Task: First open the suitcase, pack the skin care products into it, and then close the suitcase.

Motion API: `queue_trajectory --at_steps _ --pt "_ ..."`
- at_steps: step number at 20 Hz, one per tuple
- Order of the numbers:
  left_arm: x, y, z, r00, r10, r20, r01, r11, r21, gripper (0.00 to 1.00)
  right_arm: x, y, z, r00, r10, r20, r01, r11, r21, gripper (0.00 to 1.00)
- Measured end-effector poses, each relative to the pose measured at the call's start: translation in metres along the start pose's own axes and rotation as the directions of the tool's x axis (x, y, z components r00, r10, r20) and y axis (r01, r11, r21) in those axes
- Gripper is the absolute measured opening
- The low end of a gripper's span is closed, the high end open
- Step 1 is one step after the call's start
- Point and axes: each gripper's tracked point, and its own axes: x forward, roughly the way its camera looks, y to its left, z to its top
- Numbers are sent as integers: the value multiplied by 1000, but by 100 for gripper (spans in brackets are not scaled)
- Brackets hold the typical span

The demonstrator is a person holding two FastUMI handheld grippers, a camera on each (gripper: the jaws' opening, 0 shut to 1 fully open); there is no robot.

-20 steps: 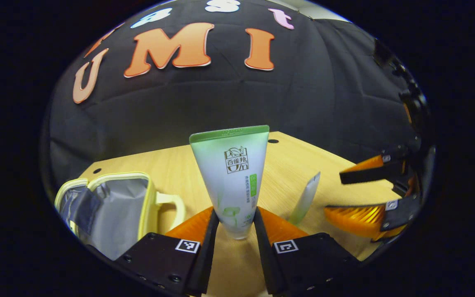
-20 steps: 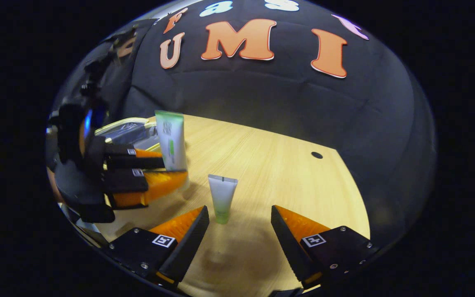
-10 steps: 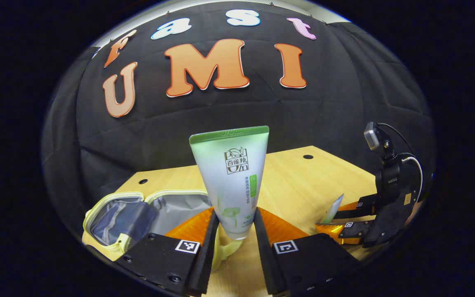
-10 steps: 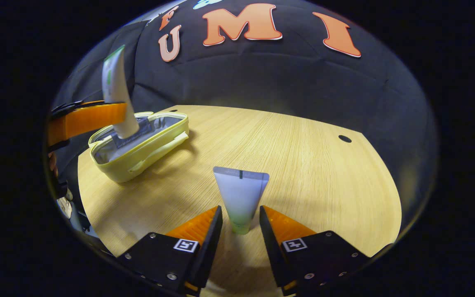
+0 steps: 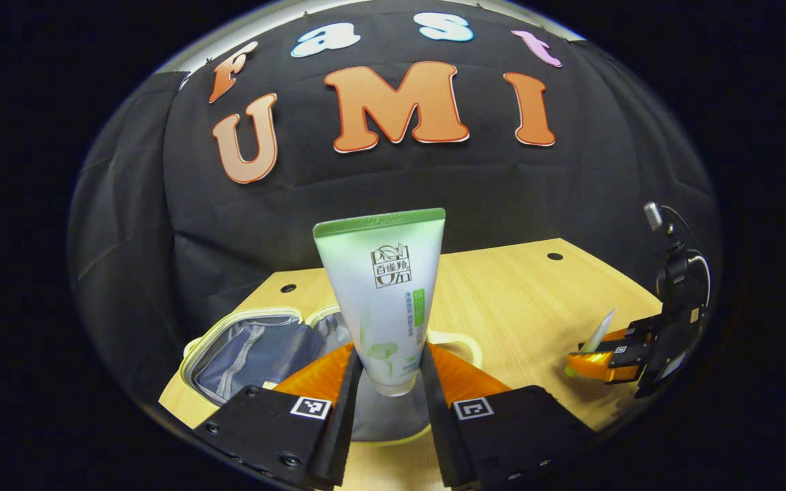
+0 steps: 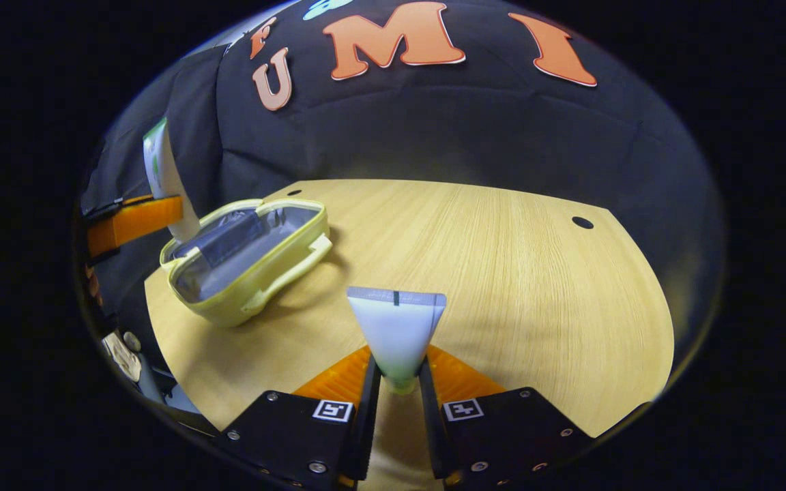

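Overhead, black cloth walls back a pale wooden surface with two small round holes. Near its left edge lies the pale yellow suitcase, open, its grey lining bare of products. The left gripper has its fingers clamped on the base of a large white-and-green tube, upright above the open suitcase. The right gripper has its fingers clamped on a small white tube, upright, well apart from the suitcase.
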Motion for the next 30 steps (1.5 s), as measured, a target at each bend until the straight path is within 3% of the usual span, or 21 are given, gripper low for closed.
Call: queue_trajectory --at_steps 6,10,15,18,21,25,27,28,30 --pt "23 56 -25 996 -30 -84 32 999 19 51 -19 55 50 998 7 60 -8 1000 18 35" --pt "52 81 -61 979 -77 -189 78 997 0 51 -12 103 68 997 27 67 -27 1000 0 35" --pt "76 89 -105 928 -163 -334 164 986 -24 51 12 152 79 999 28 30 -27 999 -23 34" --pt "83 91 -134 864 -198 -462 201 979 -44 51 30 171 74 999 30 -29 -30 999 15 35" --pt "93 85 -141 838 -223 -497 228 972 -51 51 41 184 73 997 30 -74 -26 999 48 34" --pt "111 81 -143 847 -215 -486 204 976 -75 52 63 186 64 990 25 -138 -15 998 69 34" --pt "116 81 -137 864 -219 -453 203 976 -83 52 71 189 68 989 35 -144 -23 996 85 29" --pt "114 84 -132 874 -214 -436 198 977 -83 58 75 190 69 988 35 -149 -22 996 87 34" --pt "110 93 -118 904 -205 -374 181 978 -98 55 83 191 65 984 38 -174 -22 996 90 34"
